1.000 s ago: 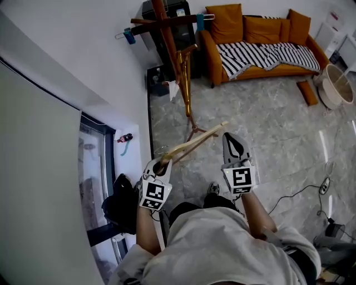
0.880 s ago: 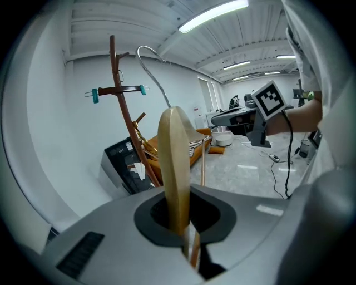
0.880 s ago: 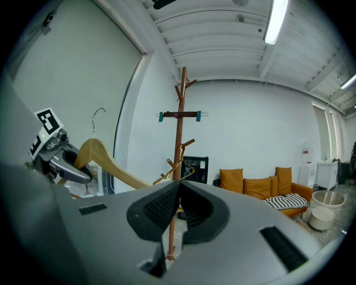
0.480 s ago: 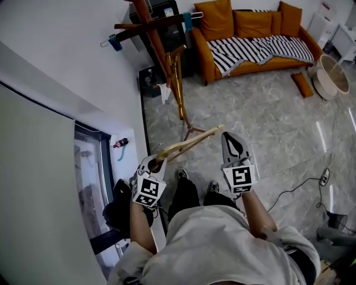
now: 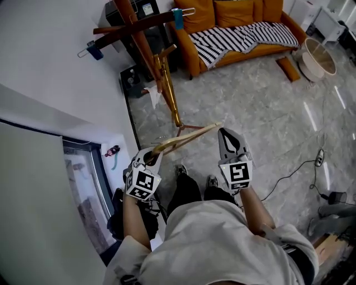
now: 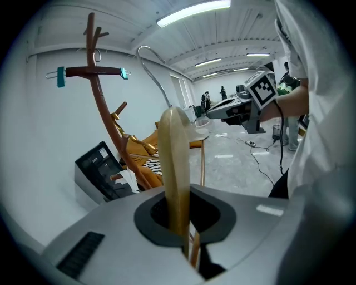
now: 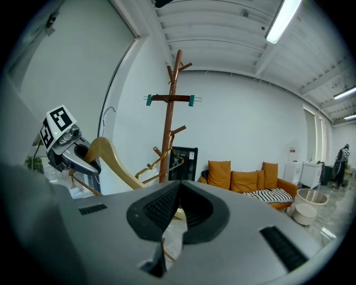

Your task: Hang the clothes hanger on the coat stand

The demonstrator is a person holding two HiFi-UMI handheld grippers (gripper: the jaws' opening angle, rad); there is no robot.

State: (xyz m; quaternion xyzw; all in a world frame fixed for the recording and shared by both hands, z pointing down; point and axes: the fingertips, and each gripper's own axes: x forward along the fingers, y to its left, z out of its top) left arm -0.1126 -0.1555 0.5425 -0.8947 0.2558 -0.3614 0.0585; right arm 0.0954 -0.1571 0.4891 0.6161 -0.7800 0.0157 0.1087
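Observation:
A pale wooden clothes hanger (image 5: 186, 139) with a metal hook (image 6: 154, 71) sticks out forward and to the right from my left gripper (image 5: 151, 157), which is shut on its one end (image 6: 174, 167). The brown wooden coat stand (image 5: 146, 53) rises ahead and to the left, by the white wall. It carries a dark clip hanger with blue clips (image 5: 136, 29) and a gold hanger (image 5: 165, 78) lower down. My right gripper (image 5: 227, 132) is level with the left, jaws shut, holding nothing. In the right gripper view the stand (image 7: 169, 119) stands beyond the held hanger (image 7: 114, 161).
An orange sofa (image 5: 222, 16) with a striped throw lies beyond the stand. A black appliance (image 5: 144, 11) sits behind the stand's base. A round basket (image 5: 317, 55) stands at the right. Cables (image 5: 300, 178) trail over the marble floor. A window recess (image 5: 89, 183) runs along the left.
The stand and sofa have slid left and nearer in the head view as the person steps forward. Both grippers keep their pose, the left still holding the hanger.

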